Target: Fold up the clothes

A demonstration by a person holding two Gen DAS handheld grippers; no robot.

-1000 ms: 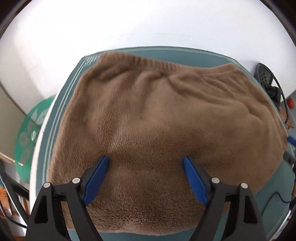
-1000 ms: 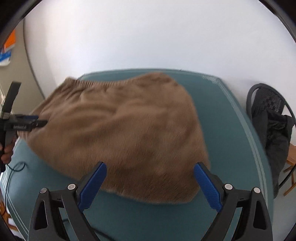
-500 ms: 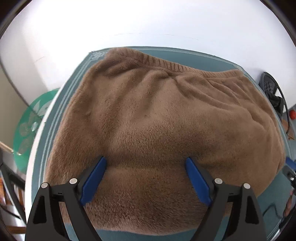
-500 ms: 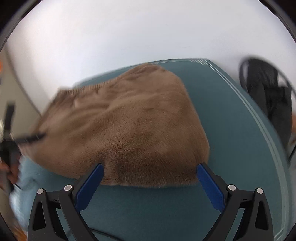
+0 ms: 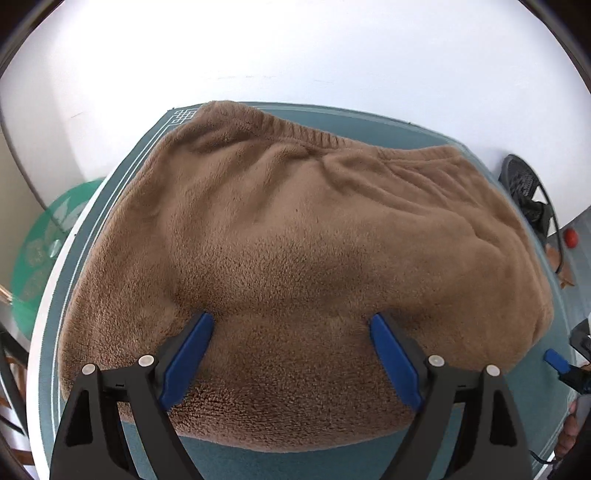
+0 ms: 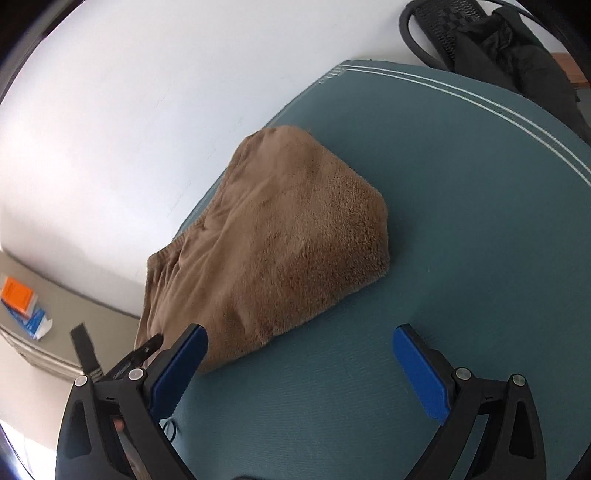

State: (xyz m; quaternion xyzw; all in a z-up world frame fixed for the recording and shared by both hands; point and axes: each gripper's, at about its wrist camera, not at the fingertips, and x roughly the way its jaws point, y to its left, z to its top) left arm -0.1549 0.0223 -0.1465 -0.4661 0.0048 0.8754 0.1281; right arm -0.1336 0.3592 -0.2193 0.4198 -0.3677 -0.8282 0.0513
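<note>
Counter [image 6: 461, 229]: teal mat surface, pale double line along the edges, key-pattern corner mark at far left. White wall [image 5: 295, 55] directly behind.

Brown fleece garment [image 5: 295, 240] lies folded on the counter, ribbed waistband toward the wall, pile side up.

Left gripper [image 5: 291, 325]: jaws spread wide, both blue pads resting on the garment's near portion, nothing clamped.

Right gripper [image 6: 299, 339]: jaws apart, empty, over bare mat just beside the garment's near edge.

Room: green patterned disc [image 5: 44, 251] off the counter's left edge; black mesh chair [image 6: 480, 33] with dark cloth at the right; orange packet [image 6: 16, 293] on a grey ledge.
</note>
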